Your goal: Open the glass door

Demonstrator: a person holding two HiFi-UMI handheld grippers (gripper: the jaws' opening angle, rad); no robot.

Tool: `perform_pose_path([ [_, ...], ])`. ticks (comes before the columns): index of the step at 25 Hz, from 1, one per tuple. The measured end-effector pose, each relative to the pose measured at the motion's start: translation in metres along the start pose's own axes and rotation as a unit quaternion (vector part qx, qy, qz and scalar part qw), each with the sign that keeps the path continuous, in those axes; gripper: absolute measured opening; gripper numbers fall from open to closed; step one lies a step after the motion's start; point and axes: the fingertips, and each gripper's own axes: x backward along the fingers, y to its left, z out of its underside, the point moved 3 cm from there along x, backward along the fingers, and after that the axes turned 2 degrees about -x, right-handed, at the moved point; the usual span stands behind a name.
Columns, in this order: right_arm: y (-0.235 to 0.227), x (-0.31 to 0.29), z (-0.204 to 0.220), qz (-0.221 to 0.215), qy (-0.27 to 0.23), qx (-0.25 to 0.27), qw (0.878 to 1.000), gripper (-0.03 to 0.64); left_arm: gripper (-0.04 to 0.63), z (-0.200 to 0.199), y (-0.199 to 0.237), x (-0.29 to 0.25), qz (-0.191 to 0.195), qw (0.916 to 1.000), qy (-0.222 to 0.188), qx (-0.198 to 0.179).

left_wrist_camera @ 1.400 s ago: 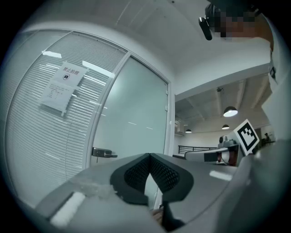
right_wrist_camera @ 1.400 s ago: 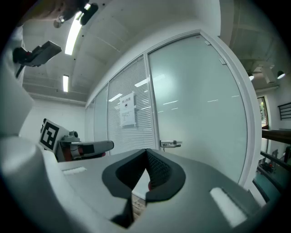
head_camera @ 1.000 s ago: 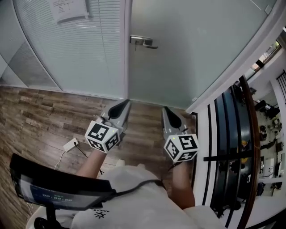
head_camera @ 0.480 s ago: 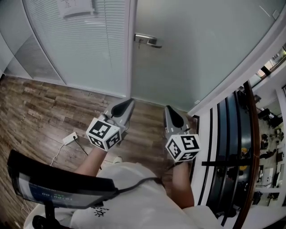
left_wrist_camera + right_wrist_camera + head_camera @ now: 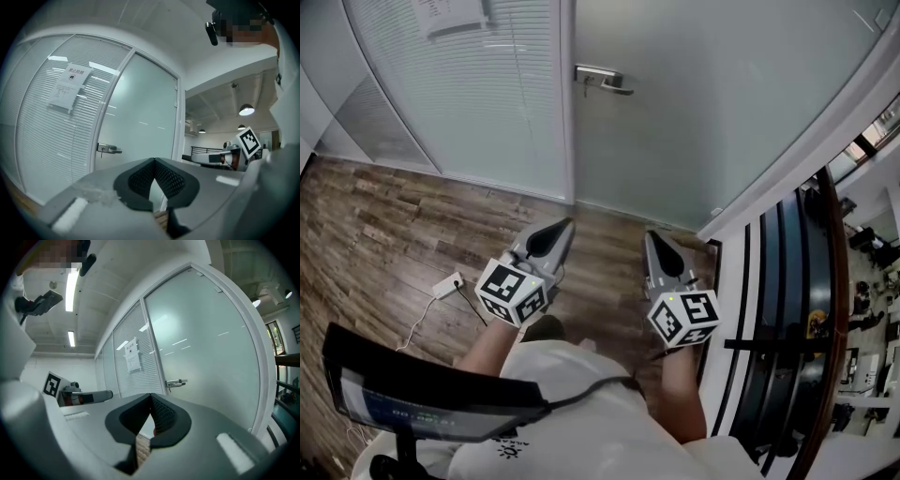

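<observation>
The glass door (image 5: pixel 703 112) stands closed, its lever handle (image 5: pixel 602 80) on the left edge, well apart from both grippers. Left gripper (image 5: pixel 563 227) and right gripper (image 5: pixel 652 238) are clenched on nothing. The paper notice (image 5: pixel 69 89) on the blind panel (image 5: pixel 42 140) is too small to read. Only the head view shows a white adapter (image 5: pixel 447 283) on the wood floor (image 5: pixel 384 216).

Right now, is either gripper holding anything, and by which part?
Nothing is held. The left gripper and the right gripper both have their jaws together with nothing between them, and neither touches the door handle.
</observation>
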Motion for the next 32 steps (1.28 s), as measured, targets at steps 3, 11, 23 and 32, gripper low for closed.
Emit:
perform_pose_path([
  [3,-0.015,0.002,0.003,0.009,0.005,0.005,1.0,0.008,0.002,0.007,0.004,-0.005,-0.007,0.9999,0.009,0.001],
  [11,-0.043,-0.026,-0.005,0.006,0.008,0.025,1.0,0.008,0.002,0.002,0.028,-0.047,-0.003,1.0,-0.001,0.003],
  [23,-0.084,-0.173,-0.021,0.03,0.015,0.024,0.999,0.009,0.003,-0.009,0.142,-0.154,0.061,0.9981,0.008,0.003],
  [32,-0.099,-0.314,-0.038,0.02,0.032,0.028,0.999,0.008,0.003,-0.027,0.261,-0.231,0.083,0.9964,0.017,0.007],
])
